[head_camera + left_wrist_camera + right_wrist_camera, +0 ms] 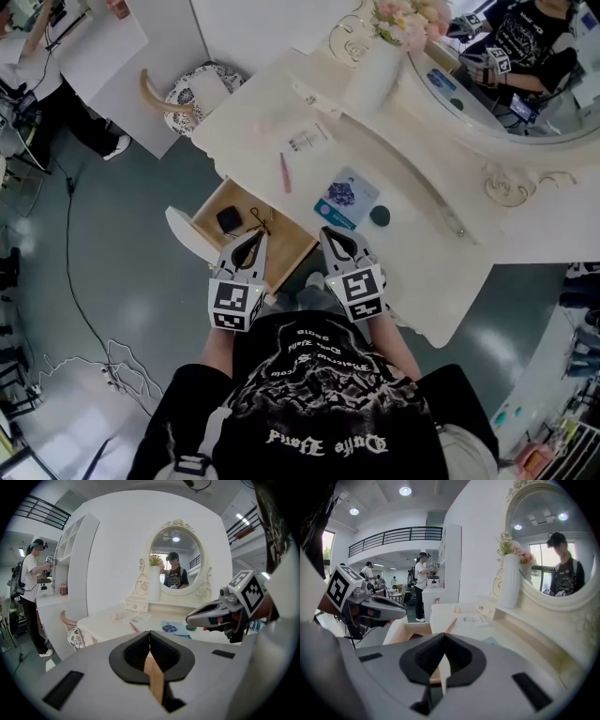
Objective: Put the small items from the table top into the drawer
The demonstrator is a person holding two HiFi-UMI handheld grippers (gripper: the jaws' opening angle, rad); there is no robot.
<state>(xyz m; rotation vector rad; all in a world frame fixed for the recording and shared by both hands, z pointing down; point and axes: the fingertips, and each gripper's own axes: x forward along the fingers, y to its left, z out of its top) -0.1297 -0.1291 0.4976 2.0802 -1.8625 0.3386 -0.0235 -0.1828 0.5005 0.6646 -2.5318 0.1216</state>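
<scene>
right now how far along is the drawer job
Done: the drawer is open with a black item inside. In hand: nothing; left gripper and right gripper are both shut and empty. Remaining: the pink stick, blue packet, dark round piece and white card lie on the table.

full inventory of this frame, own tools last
white dressing table: 1, white, centre
open wooden drawer: 1, tan, table's front left
black square item: 1, black, in drawer
thin dark item: 1, dark, in drawer
pink stick: 1, pink, table top
white printed card: 1, white, behind stick
blue-and-white flat packet: 1, blue/white, table top
dark green round item: 1, green, beside packet
white vase of pink flowers: 1, white, by mirror
oval mirror: 1, white frame, table back
patterned-cushion chair: 1, white/black, table's left
left tool: 1, grey, shut, over drawer
right tool: 1, grey, shut, table edge
</scene>
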